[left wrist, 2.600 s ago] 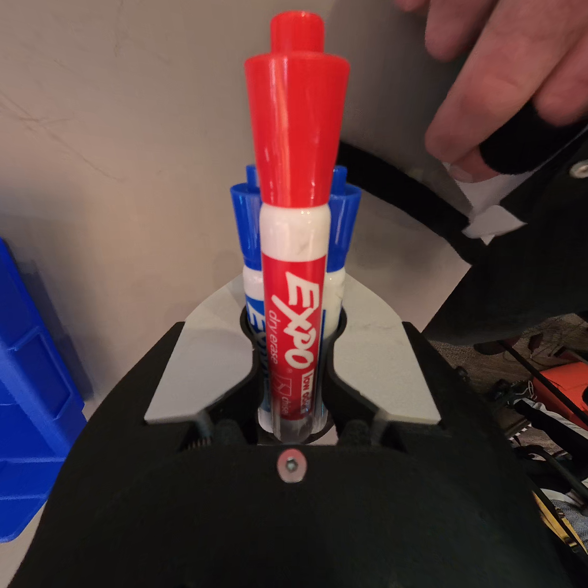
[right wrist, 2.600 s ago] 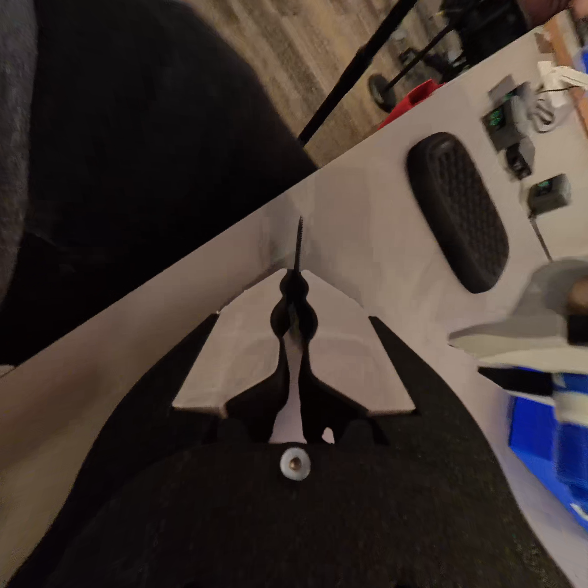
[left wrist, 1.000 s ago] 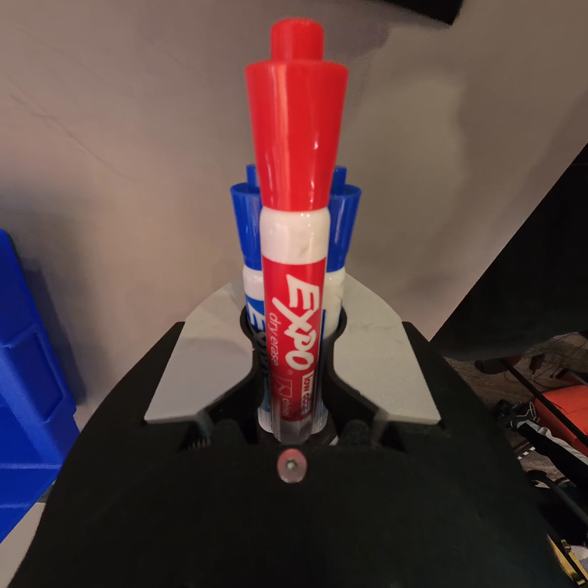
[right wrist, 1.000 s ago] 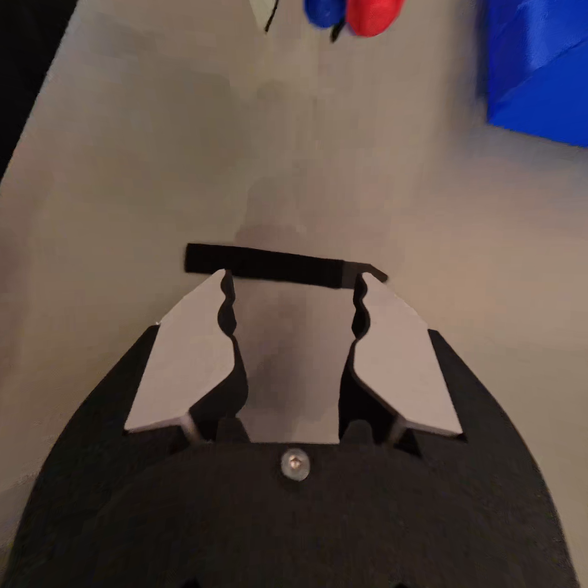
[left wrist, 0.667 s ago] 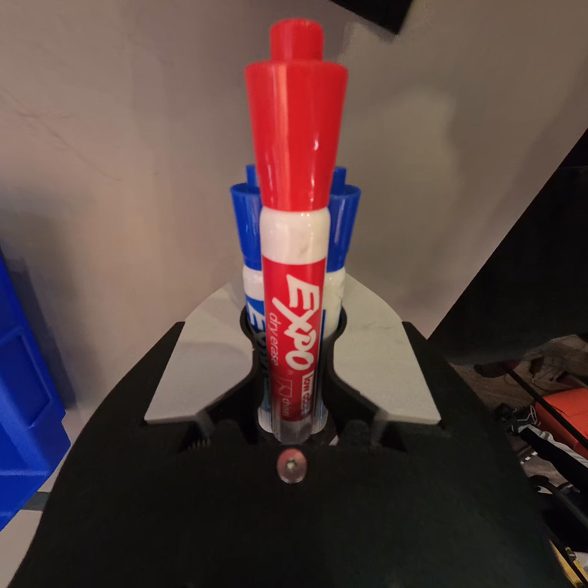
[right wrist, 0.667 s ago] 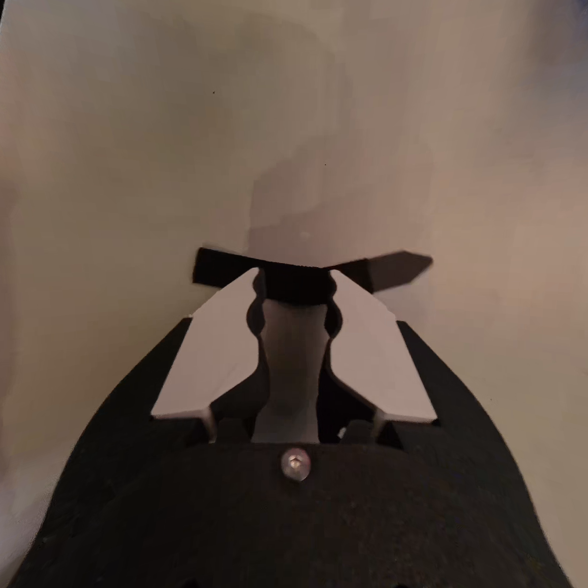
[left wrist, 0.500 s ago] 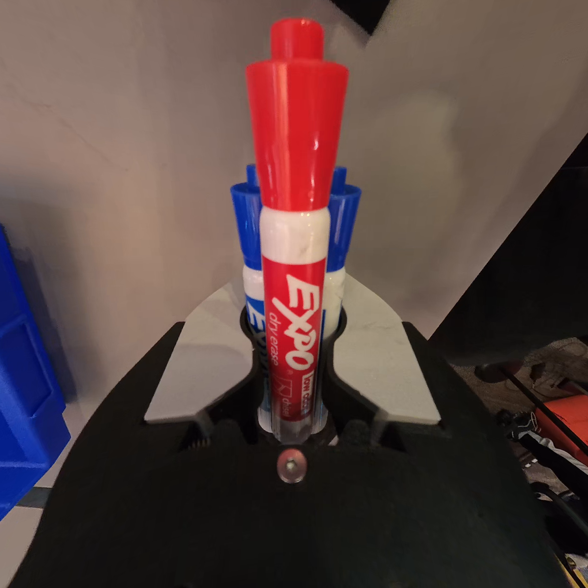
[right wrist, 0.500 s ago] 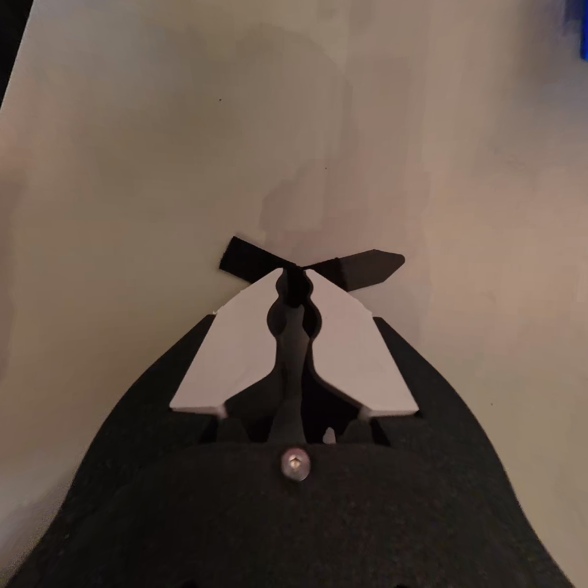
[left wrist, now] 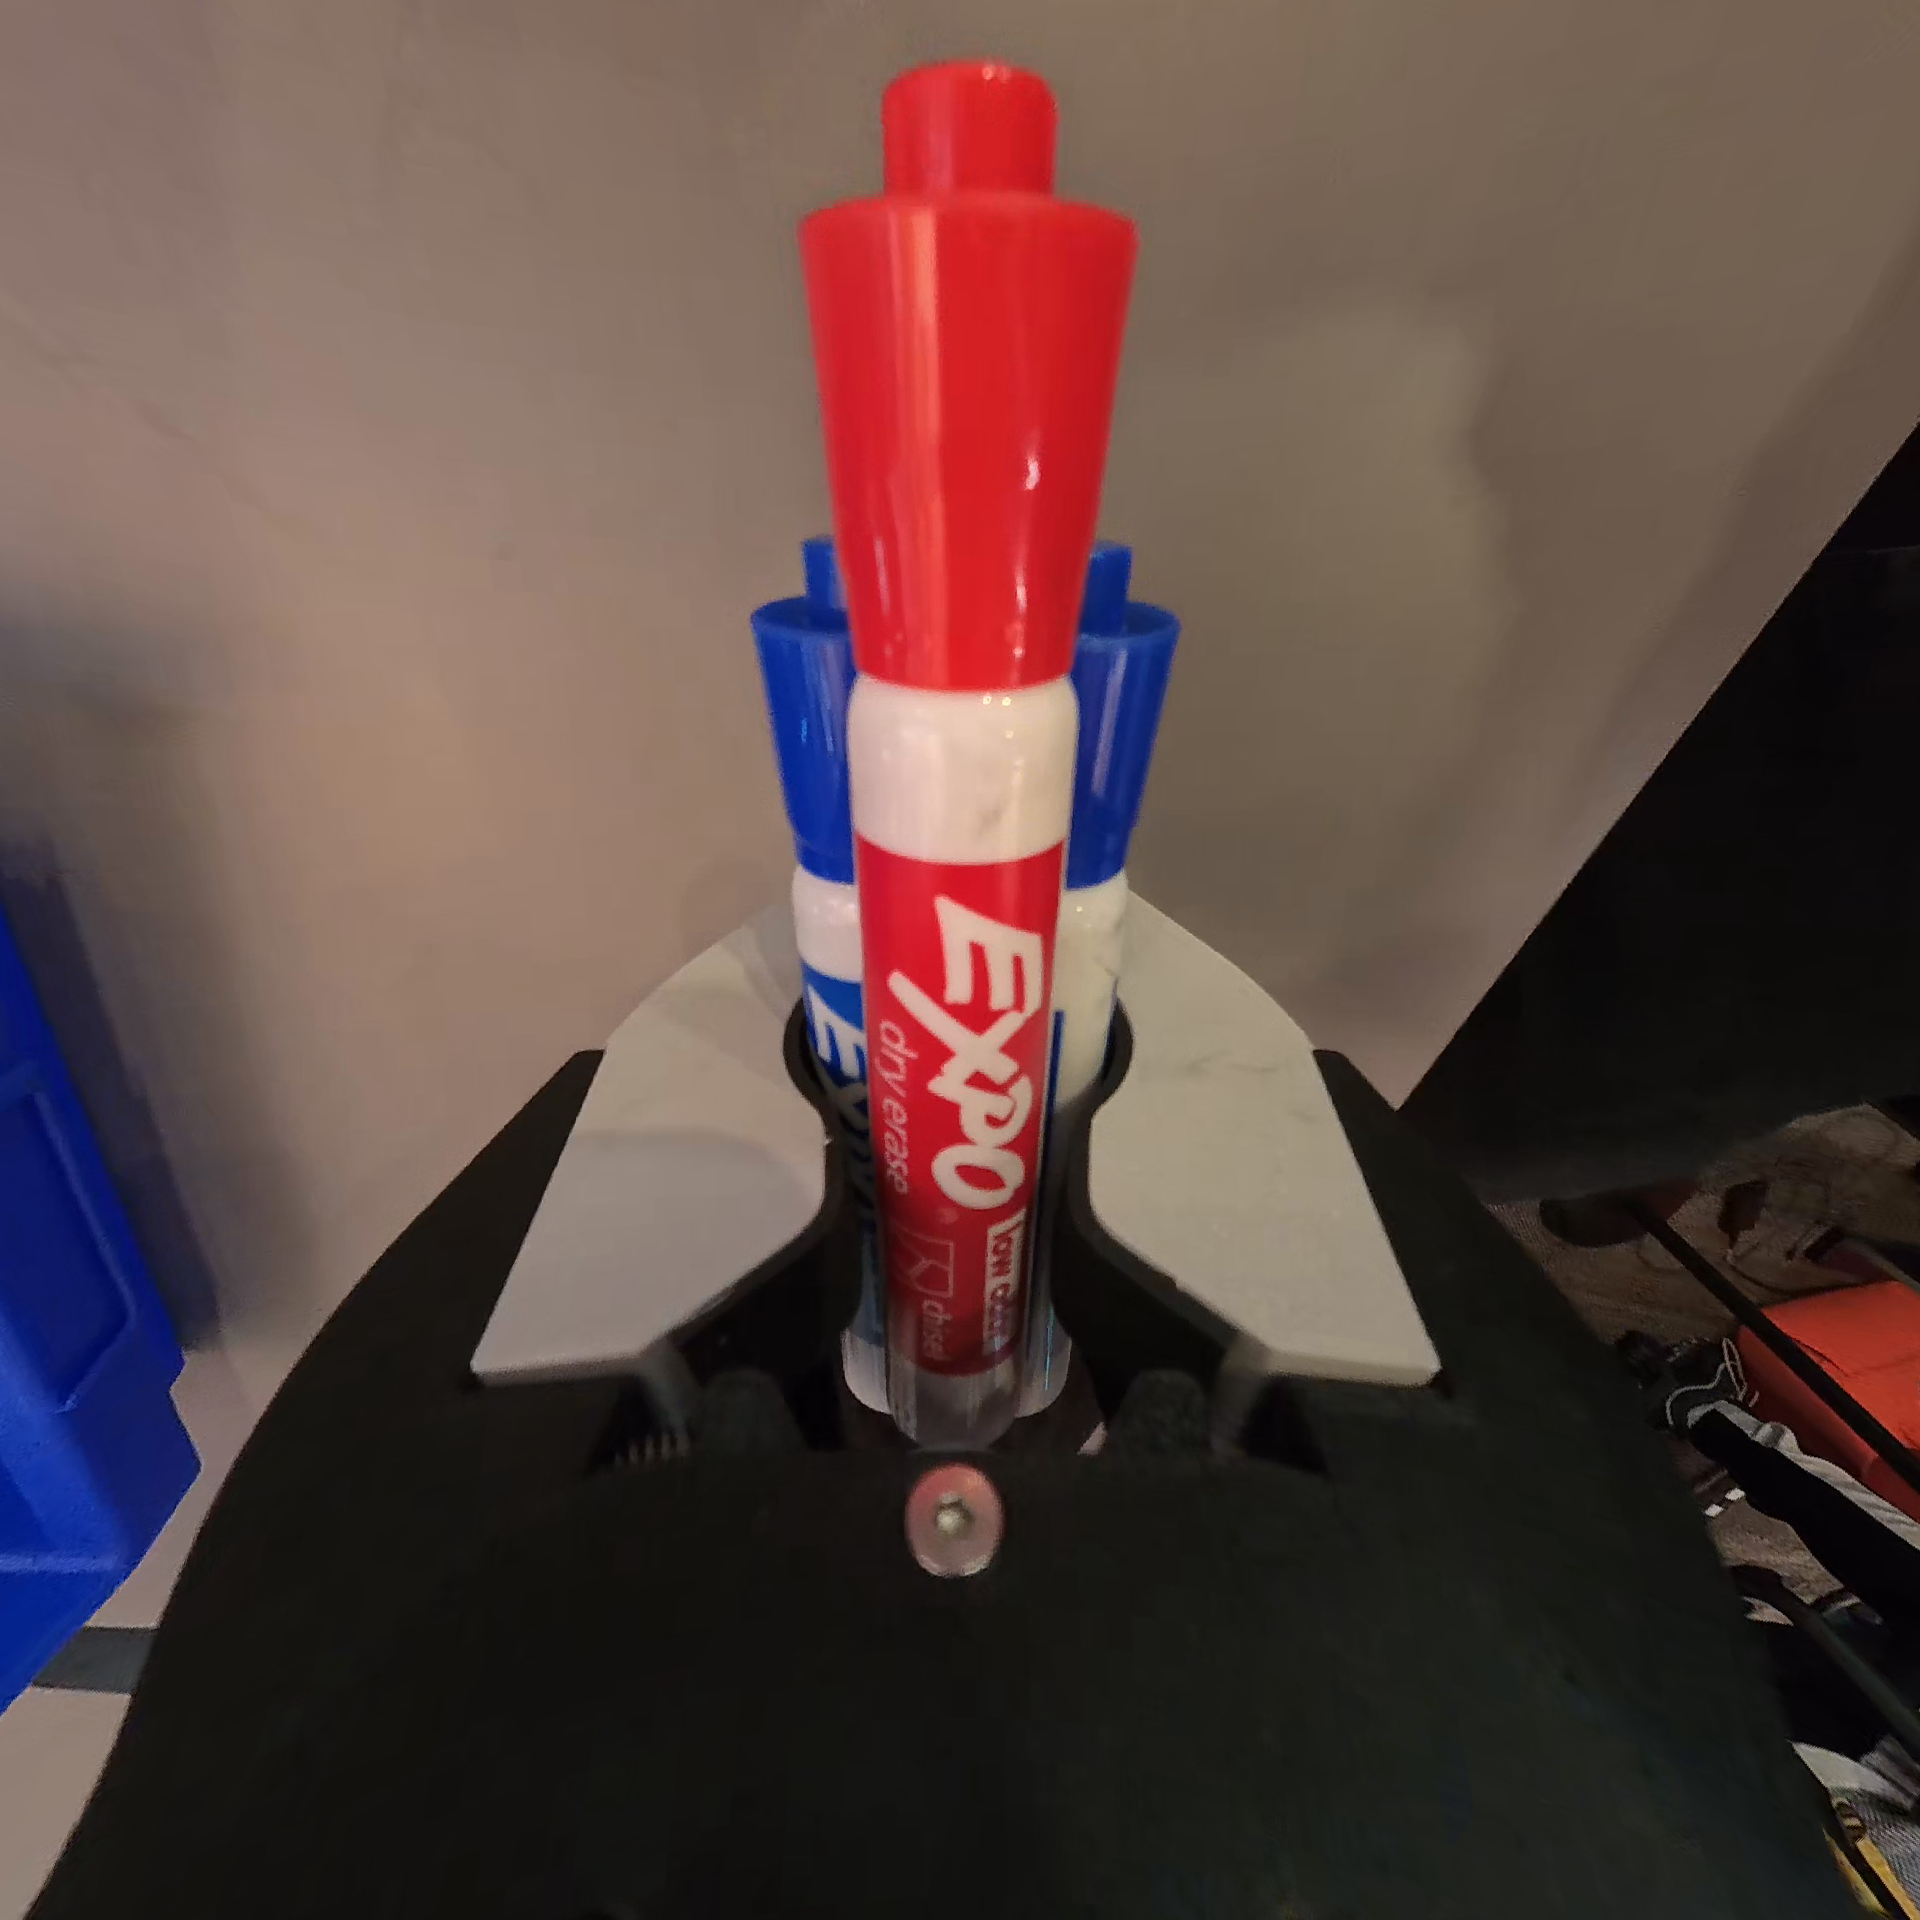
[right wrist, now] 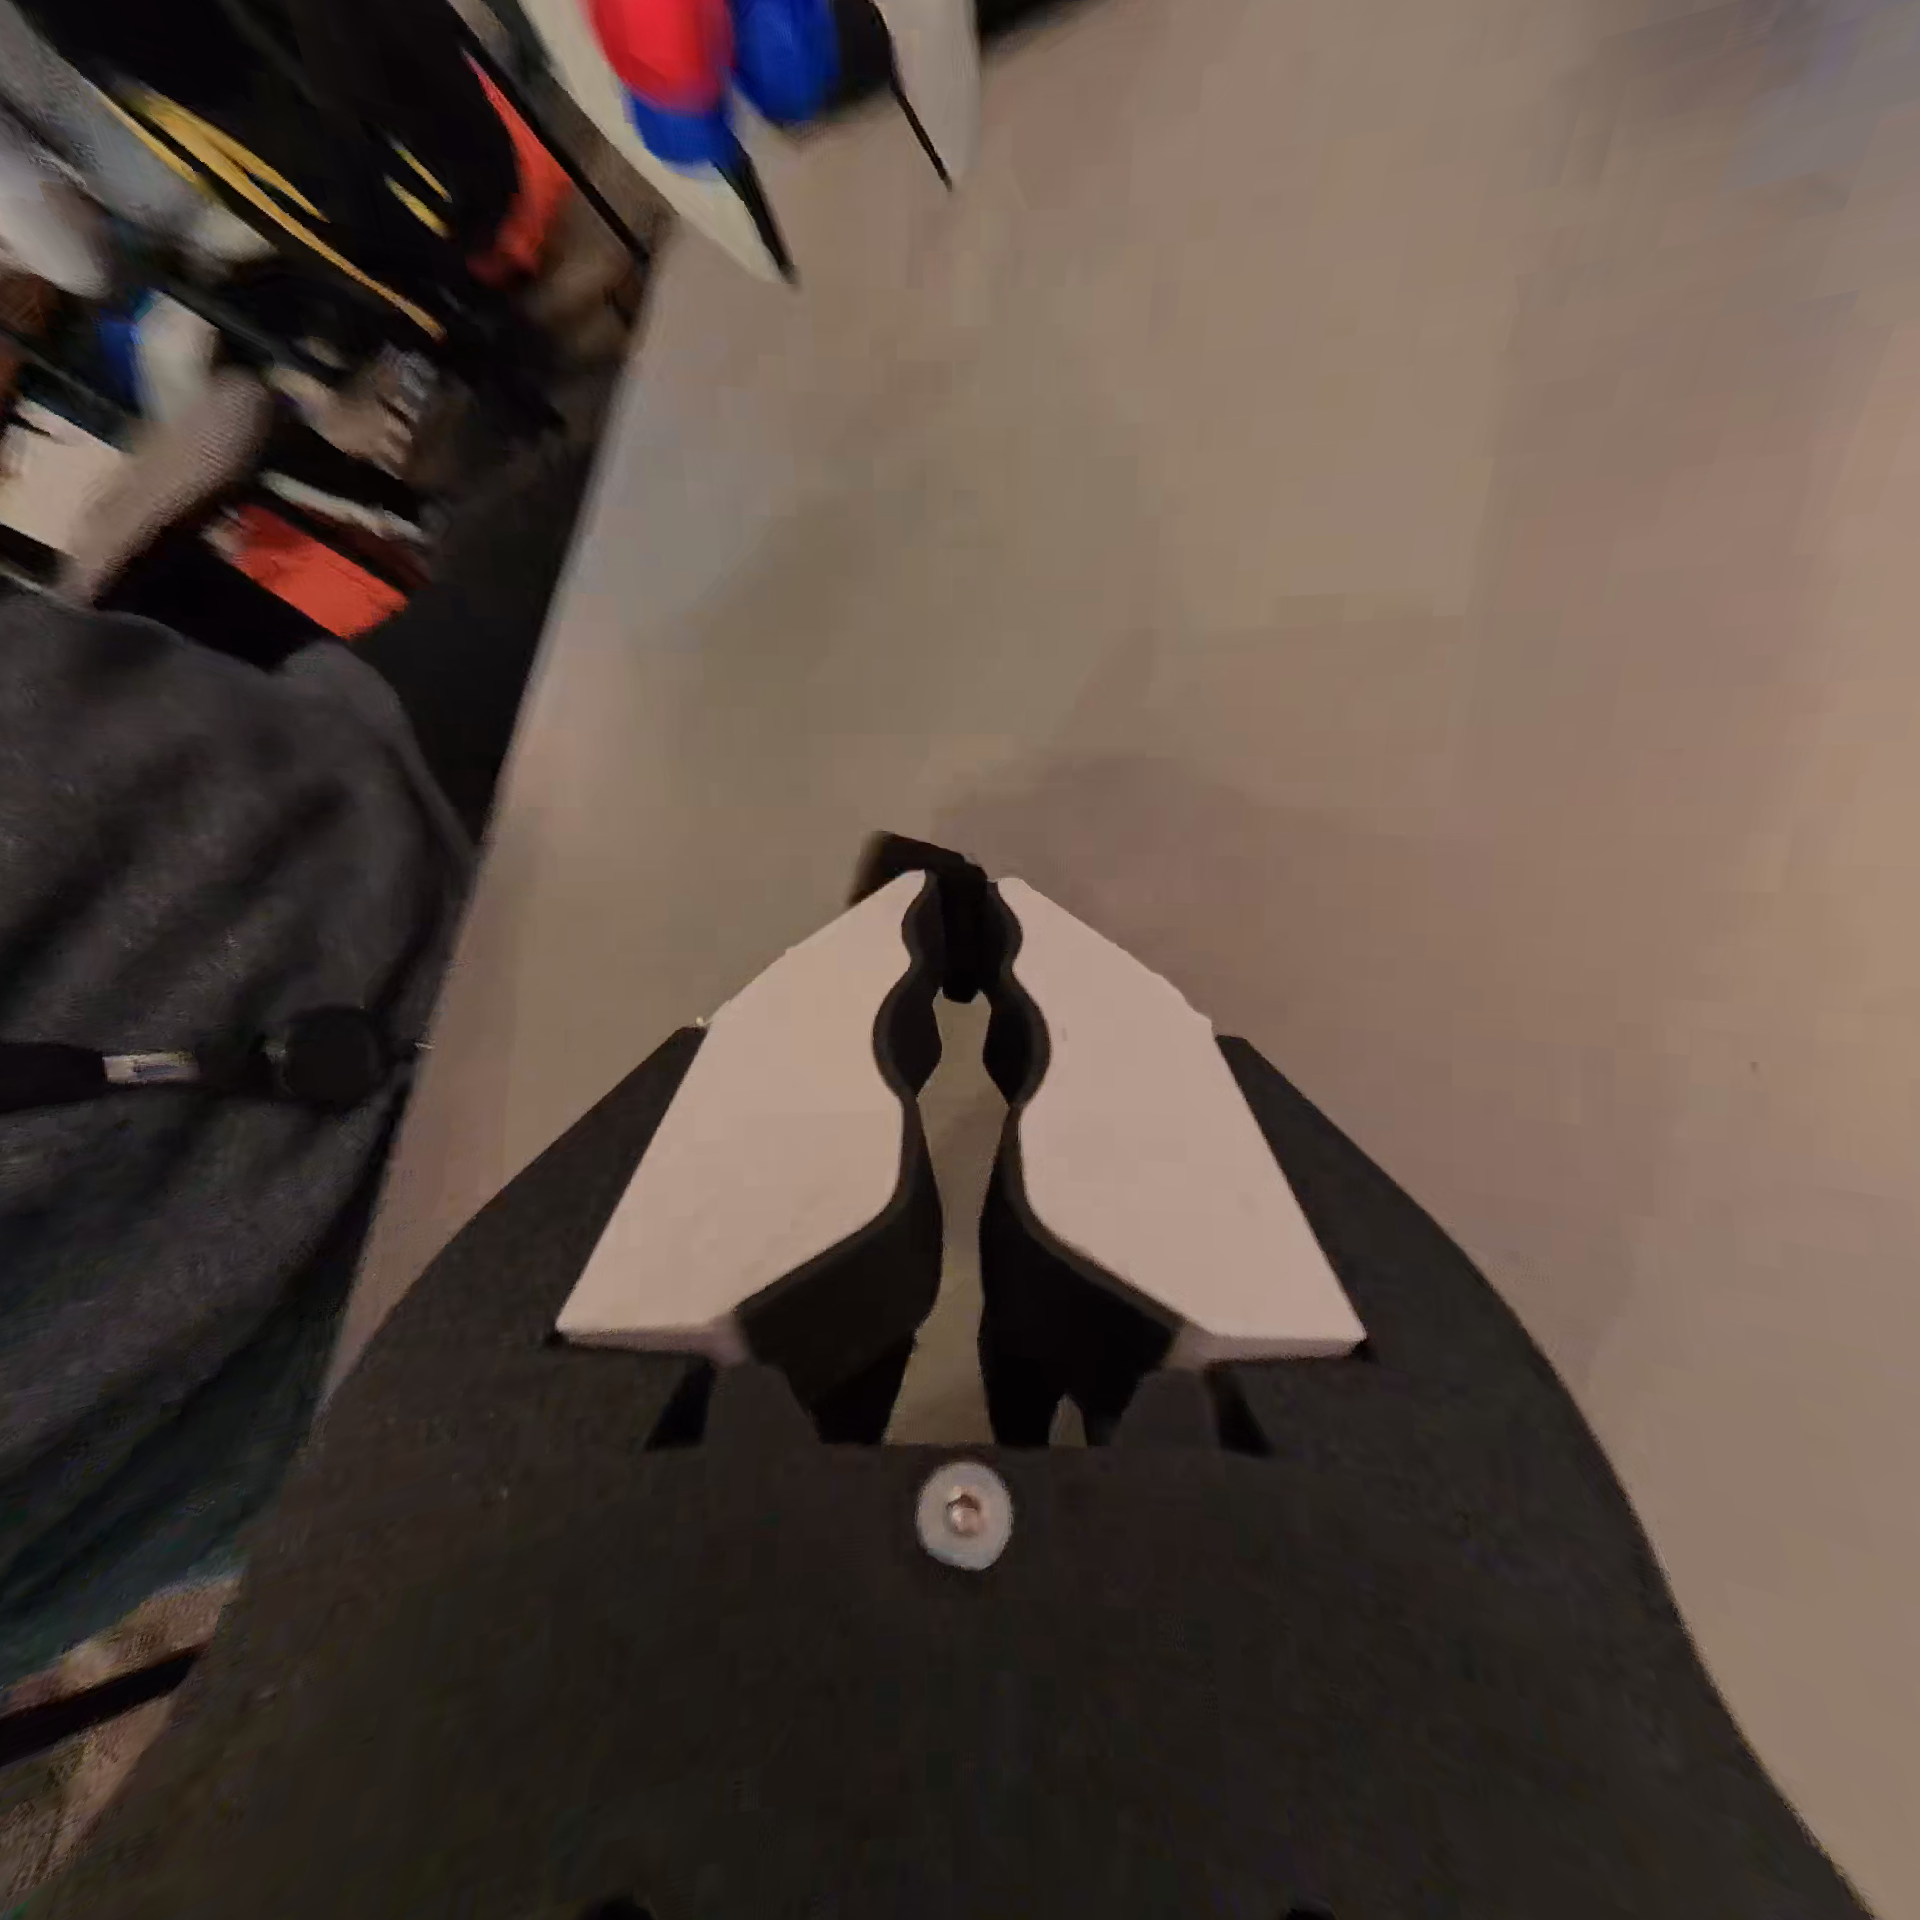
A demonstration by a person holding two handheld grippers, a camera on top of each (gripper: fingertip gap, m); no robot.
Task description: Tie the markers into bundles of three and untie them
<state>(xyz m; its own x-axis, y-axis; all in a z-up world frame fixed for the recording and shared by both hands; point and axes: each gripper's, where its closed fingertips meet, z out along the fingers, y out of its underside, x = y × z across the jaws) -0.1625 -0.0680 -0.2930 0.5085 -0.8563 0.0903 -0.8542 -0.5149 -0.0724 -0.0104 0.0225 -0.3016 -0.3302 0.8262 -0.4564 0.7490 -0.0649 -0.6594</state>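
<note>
Pale tabletop (left wrist: 416, 520) fills the left wrist view. Left tool (left wrist: 961, 1039) squeezes three plastic markers together: one red-capped marker (left wrist: 961, 727) in front, two blue-capped markers (left wrist: 805, 727) behind. No tie shows yet.

Right wrist view: the right tool (right wrist: 961, 914) pinches one thin black strap (right wrist: 961, 935), lifted up. Wrapping looks next, then untying.

Glossy plastic red marker (left wrist: 961, 644) and blue markers (left wrist: 805, 727) — matt table (right wrist: 1351, 520), cloth-like black strap (right wrist: 961, 925).
</note>
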